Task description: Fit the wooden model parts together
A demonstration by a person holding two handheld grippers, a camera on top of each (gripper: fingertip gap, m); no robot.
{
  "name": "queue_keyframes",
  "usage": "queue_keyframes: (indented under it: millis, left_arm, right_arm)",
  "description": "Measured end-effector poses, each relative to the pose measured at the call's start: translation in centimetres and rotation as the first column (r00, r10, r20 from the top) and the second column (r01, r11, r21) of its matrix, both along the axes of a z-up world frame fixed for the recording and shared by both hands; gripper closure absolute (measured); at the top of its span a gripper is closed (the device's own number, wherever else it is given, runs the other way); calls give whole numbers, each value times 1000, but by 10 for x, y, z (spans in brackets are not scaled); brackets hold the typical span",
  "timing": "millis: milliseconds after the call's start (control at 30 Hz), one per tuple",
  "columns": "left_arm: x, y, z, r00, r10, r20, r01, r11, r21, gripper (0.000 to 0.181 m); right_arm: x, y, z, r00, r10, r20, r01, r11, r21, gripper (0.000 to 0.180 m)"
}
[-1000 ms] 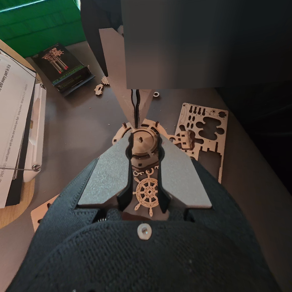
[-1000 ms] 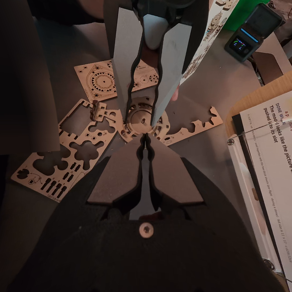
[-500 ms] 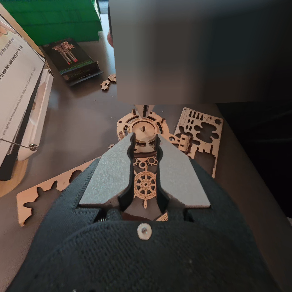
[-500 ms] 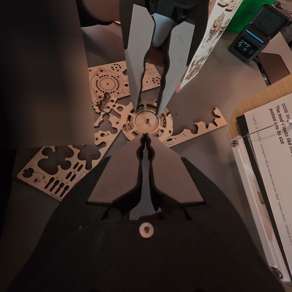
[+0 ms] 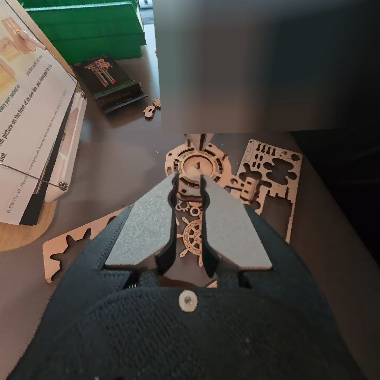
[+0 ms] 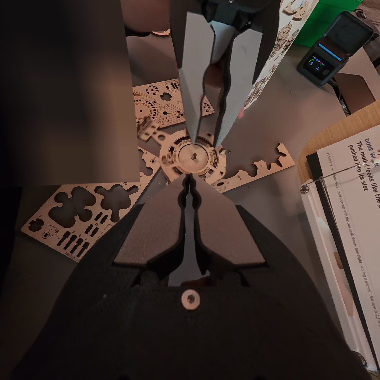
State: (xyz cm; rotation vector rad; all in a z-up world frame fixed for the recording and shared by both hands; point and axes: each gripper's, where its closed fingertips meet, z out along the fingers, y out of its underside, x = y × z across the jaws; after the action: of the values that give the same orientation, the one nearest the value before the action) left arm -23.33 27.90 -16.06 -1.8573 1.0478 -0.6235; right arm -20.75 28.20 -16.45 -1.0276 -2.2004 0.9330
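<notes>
A round wooden assembly (image 5: 197, 166) with a central disc and a small square hole lies on the dark table; it also shows in the right wrist view (image 6: 193, 159). A small slotted bracket (image 6: 147, 127) sticks out from its rim. My left gripper (image 5: 188, 177) is open and empty, its tips at the near edge of the assembly. In the right wrist view its fingertips (image 6: 195, 139) stand apart on the far side of the disc. My right gripper (image 6: 189, 176) is shut and empty, its tip at the assembly's rim. A ship's-wheel shape (image 5: 193, 236) shows between the left jaws.
Wooden sheets with cut-outs (image 5: 273, 170) (image 6: 78, 211), a star-cut strip (image 6: 261, 166) and a gear sheet (image 6: 156, 102) surround the assembly. A black box (image 5: 109, 82), a green box (image 5: 86, 30), loose gear bits (image 5: 152, 107), a clipped instruction stand (image 6: 349, 205) and a small screen device (image 6: 320, 63) stand around. Less than 4 cm separates the two grippers' tips. The ship's-wheel shape (image 5: 193, 236) lies around 9 cm away from my left fingertips.
My left gripper has drawn back from around the central disc, so the assembly now lies beyond its tips. The right gripper has stayed shut at the rim.
</notes>
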Motion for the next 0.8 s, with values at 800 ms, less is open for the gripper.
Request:
queue_keyframes:
  millis: [800]
  left_arm:
    - [7,-1,-3,998,5,-57,-3,999,33,164]
  right_arm:
    - [8,-3,0,999,44,2,-44,996,-75,180]
